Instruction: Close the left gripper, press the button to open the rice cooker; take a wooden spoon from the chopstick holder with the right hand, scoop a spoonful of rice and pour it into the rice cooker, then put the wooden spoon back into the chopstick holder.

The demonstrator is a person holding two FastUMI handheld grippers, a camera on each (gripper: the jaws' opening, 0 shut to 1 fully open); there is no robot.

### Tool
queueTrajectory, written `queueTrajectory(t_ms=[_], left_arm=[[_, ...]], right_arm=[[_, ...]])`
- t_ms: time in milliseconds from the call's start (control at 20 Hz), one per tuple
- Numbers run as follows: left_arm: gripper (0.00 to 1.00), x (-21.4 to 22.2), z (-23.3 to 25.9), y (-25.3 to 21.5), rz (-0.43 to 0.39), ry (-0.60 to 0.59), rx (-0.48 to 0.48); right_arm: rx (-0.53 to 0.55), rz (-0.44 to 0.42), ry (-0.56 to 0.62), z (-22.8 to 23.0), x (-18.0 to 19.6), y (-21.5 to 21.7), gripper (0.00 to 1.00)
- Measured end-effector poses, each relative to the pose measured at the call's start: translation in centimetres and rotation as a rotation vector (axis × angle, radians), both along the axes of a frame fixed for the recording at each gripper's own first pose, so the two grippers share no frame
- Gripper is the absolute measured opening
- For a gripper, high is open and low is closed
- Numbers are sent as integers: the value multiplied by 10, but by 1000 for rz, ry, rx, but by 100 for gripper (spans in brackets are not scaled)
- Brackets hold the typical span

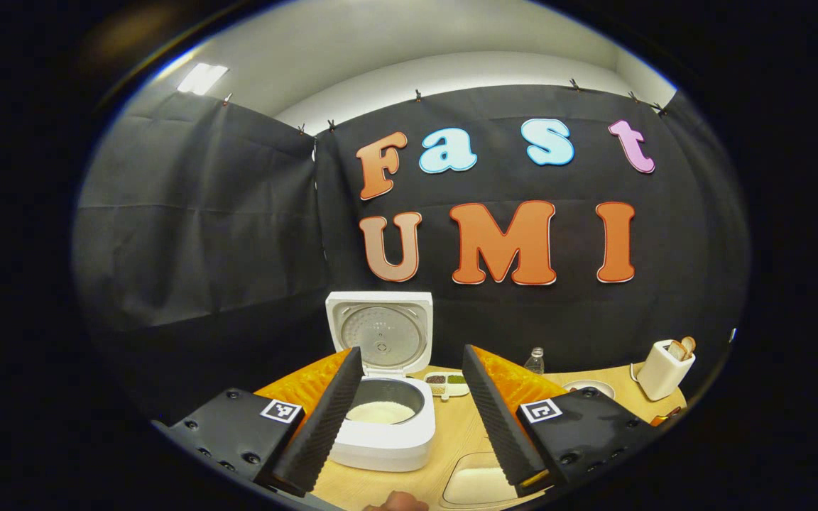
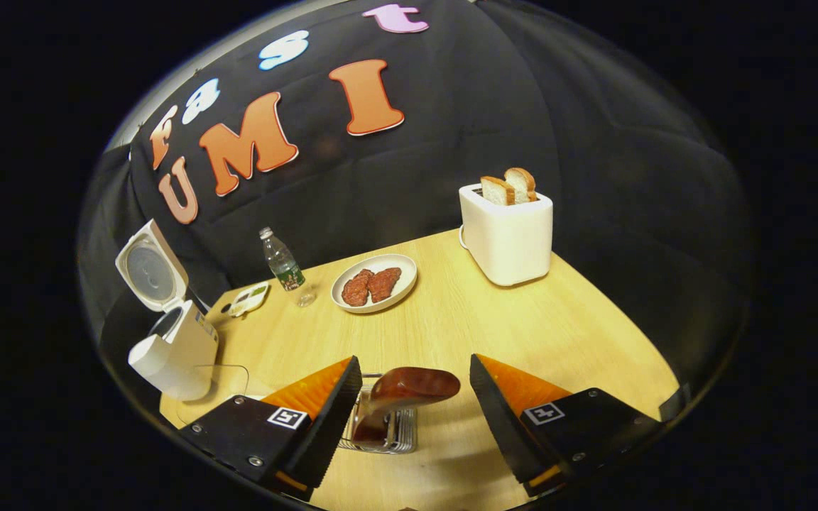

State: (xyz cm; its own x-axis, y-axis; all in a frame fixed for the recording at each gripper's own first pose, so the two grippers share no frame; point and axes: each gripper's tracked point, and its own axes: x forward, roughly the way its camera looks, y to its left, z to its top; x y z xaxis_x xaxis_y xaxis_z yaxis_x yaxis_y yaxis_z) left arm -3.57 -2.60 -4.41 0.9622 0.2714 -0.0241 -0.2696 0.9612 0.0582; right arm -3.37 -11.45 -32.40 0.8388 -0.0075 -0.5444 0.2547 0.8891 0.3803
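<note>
Rice [image 1: 380, 411] inside open rice cooker [image 1: 384, 426], left gripper view.

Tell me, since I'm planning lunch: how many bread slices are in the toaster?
2. Both bread slices stand upright, side by side in the toaster at the table's far edge.

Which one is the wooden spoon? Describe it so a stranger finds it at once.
Start at the wooden table, then drop to its near edge, where a small wire holder stands between the right gripper's open fingers. The wooden spoon stands in that holder, its glossy reddish-brown bowl on top, unlike the white appliances around.
</note>
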Motion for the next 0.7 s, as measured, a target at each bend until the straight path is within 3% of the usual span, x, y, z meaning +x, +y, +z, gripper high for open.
queueTrajectory(t_ms=[150,250,350,450,600,700], left_arm=[[98,-3,-2,1,19,9,10],[94,-2,-4,-1,21,13,9],[95,-2,-3,-2,15,16,10],[96,1,-6,0,6,19,14],[97,5,-6,6,-9,19,16],[97,10,-6,12,-20,23,18]], right_arm=[[91,-36,-6,-5,7,13,90],[122,-55,1,-9,12,17,81],[128,-80,10,-13,12,17,67],[154,-106,-3,-11,15,20,44],[173,-144,-45,-7,17,18,28],[171,-159,-55,-5,16,22,26]])
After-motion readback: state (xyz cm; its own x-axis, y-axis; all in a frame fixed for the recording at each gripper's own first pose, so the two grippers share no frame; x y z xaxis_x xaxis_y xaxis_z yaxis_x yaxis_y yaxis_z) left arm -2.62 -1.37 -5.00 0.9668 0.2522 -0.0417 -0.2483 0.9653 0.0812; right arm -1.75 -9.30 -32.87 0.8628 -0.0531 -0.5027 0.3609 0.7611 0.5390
